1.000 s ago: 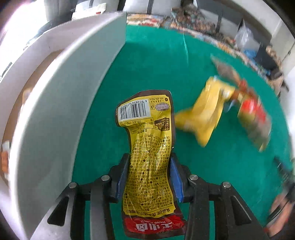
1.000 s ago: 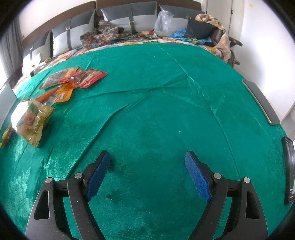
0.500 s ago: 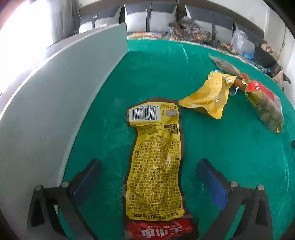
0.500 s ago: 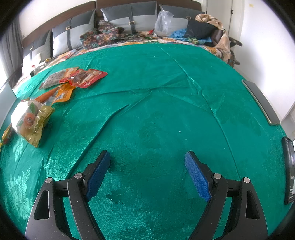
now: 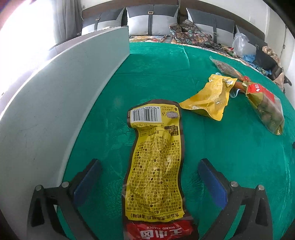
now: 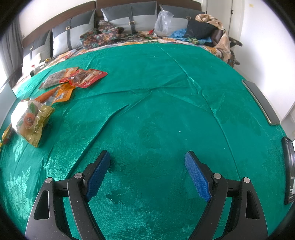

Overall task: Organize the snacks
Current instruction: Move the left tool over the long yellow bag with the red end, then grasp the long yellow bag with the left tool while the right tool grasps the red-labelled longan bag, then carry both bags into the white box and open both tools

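Note:
A long yellow snack packet (image 5: 156, 162) with a barcode and a red bottom end lies flat on the green cloth beside a grey box wall (image 5: 60, 103). My left gripper (image 5: 149, 164) is open, its jaws wide on either side of the packet and not touching it. A crumpled yellow pouch (image 5: 210, 97) and a clear bag with a red label (image 5: 265, 107) lie to the right. My right gripper (image 6: 147, 157) is open and empty over bare cloth. In the right wrist view a clear bag (image 6: 30, 120), an orange packet (image 6: 59, 94) and a red packet (image 6: 84, 77) lie at the left.
The grey box wall runs along the left of the left wrist view. Two dark flat devices (image 6: 260, 101) lie at the cloth's right edge. Cushions (image 6: 129, 16) and piled clothes (image 6: 202, 29) sit beyond the far edge.
My left gripper has opened and let go of the long yellow packet, which now lies flat on the cloth. The view has lowered and levelled. The right gripper has not moved.

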